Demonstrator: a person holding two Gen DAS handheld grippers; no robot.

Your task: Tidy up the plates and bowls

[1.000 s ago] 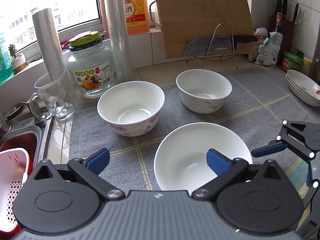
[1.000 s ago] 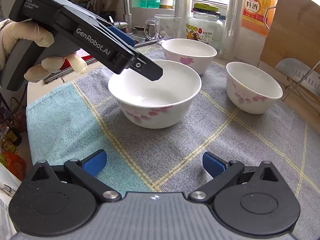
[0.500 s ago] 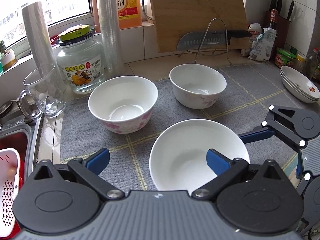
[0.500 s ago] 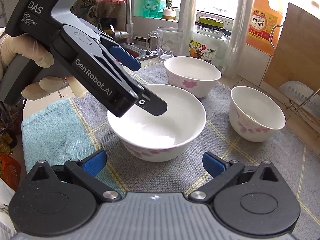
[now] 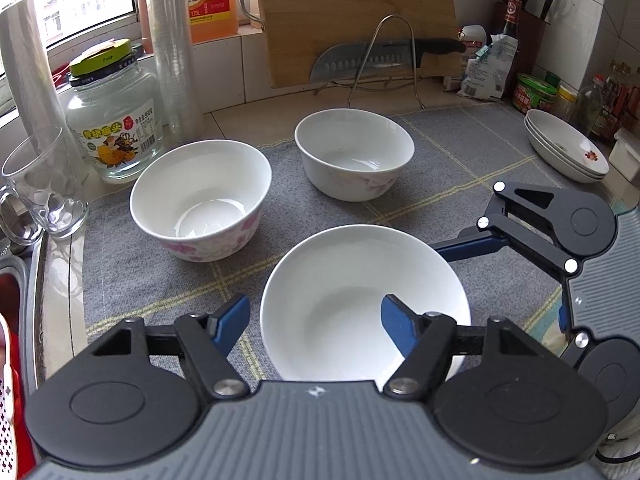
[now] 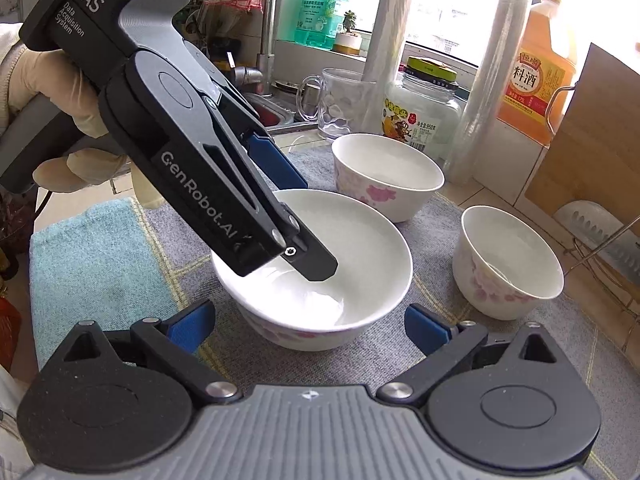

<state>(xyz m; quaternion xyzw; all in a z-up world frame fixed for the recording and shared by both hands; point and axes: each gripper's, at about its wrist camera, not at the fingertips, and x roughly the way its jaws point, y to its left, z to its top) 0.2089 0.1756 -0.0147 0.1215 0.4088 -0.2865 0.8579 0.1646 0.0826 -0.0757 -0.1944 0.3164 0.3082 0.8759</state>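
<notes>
Three white floral bowls stand on a grey cloth. The near bowl (image 5: 344,304) (image 6: 360,264) sits between both grippers. My left gripper (image 5: 314,322) is open, one finger (image 6: 308,256) reaching inside the near bowl and the other outside its left rim. My right gripper (image 6: 310,326) is open, just in front of that bowl; it shows at the right in the left wrist view (image 5: 472,248). A second bowl (image 5: 200,216) (image 6: 388,176) stands behind left, a third (image 5: 354,152) (image 6: 512,260) behind right. Stacked plates (image 5: 564,148) lie at far right.
Behind the bowls stand a glass mug (image 5: 40,184), a jar (image 5: 114,108), film rolls (image 5: 174,48), an orange bottle (image 6: 544,68) and a cutting board with a cleaver on a rack (image 5: 360,20). A sink with a red basket (image 5: 12,360) is at left.
My left gripper has lowered and pushed forward so one finger is now inside the near bowl. My right gripper has moved closer to that bowl. The bowls have not moved.
</notes>
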